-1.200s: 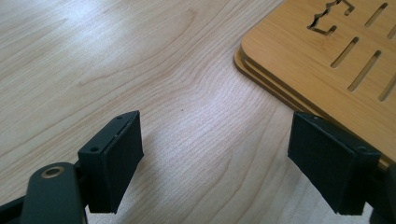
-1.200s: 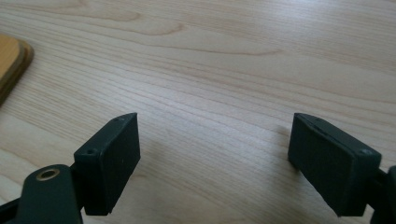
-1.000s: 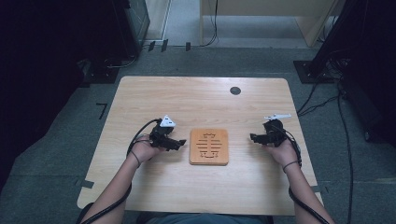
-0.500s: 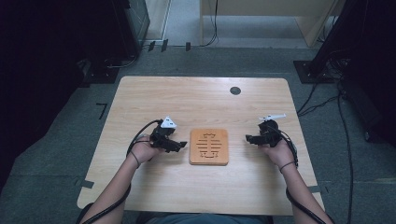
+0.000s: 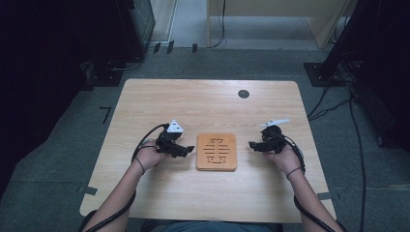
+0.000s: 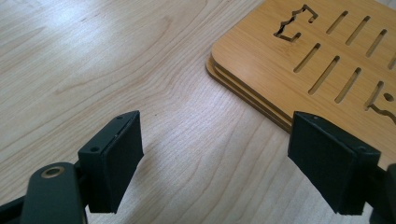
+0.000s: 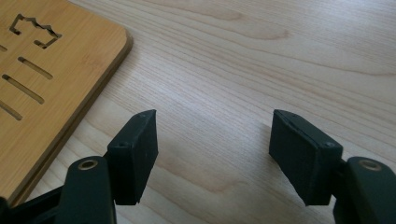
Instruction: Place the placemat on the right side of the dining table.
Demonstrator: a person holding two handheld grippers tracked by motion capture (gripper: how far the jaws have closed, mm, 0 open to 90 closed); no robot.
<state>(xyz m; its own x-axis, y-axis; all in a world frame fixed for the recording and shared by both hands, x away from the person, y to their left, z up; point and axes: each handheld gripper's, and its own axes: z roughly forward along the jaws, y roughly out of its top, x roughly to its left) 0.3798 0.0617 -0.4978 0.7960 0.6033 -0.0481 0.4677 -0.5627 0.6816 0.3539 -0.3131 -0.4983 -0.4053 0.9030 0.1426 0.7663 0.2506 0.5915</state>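
A square wooden board (image 5: 216,152) with cut slots lies flat at the middle of the light wooden table (image 5: 203,106). My left gripper (image 5: 186,151) rests just left of it, pointing at its left edge, jaws open and empty. In the left gripper view the left gripper (image 6: 219,163) frames bare table, with the board (image 6: 327,51) and its layered edge close ahead on the right. My right gripper (image 5: 252,145) sits a short way right of the board. Its jaws have just been closing but stand open, with nothing between them. In the right gripper view the right gripper (image 7: 215,154) spans bare wood, the board (image 7: 56,93) at left.
A small dark round hole (image 5: 243,94) sits in the tabletop near the far edge. Dark equipment stands on the floor at the left and right of the table, and cables (image 5: 333,104) run along the floor at the right.
My right hand has slid a little to the left, toward the board's right edge. The left hand and the board have stayed put.
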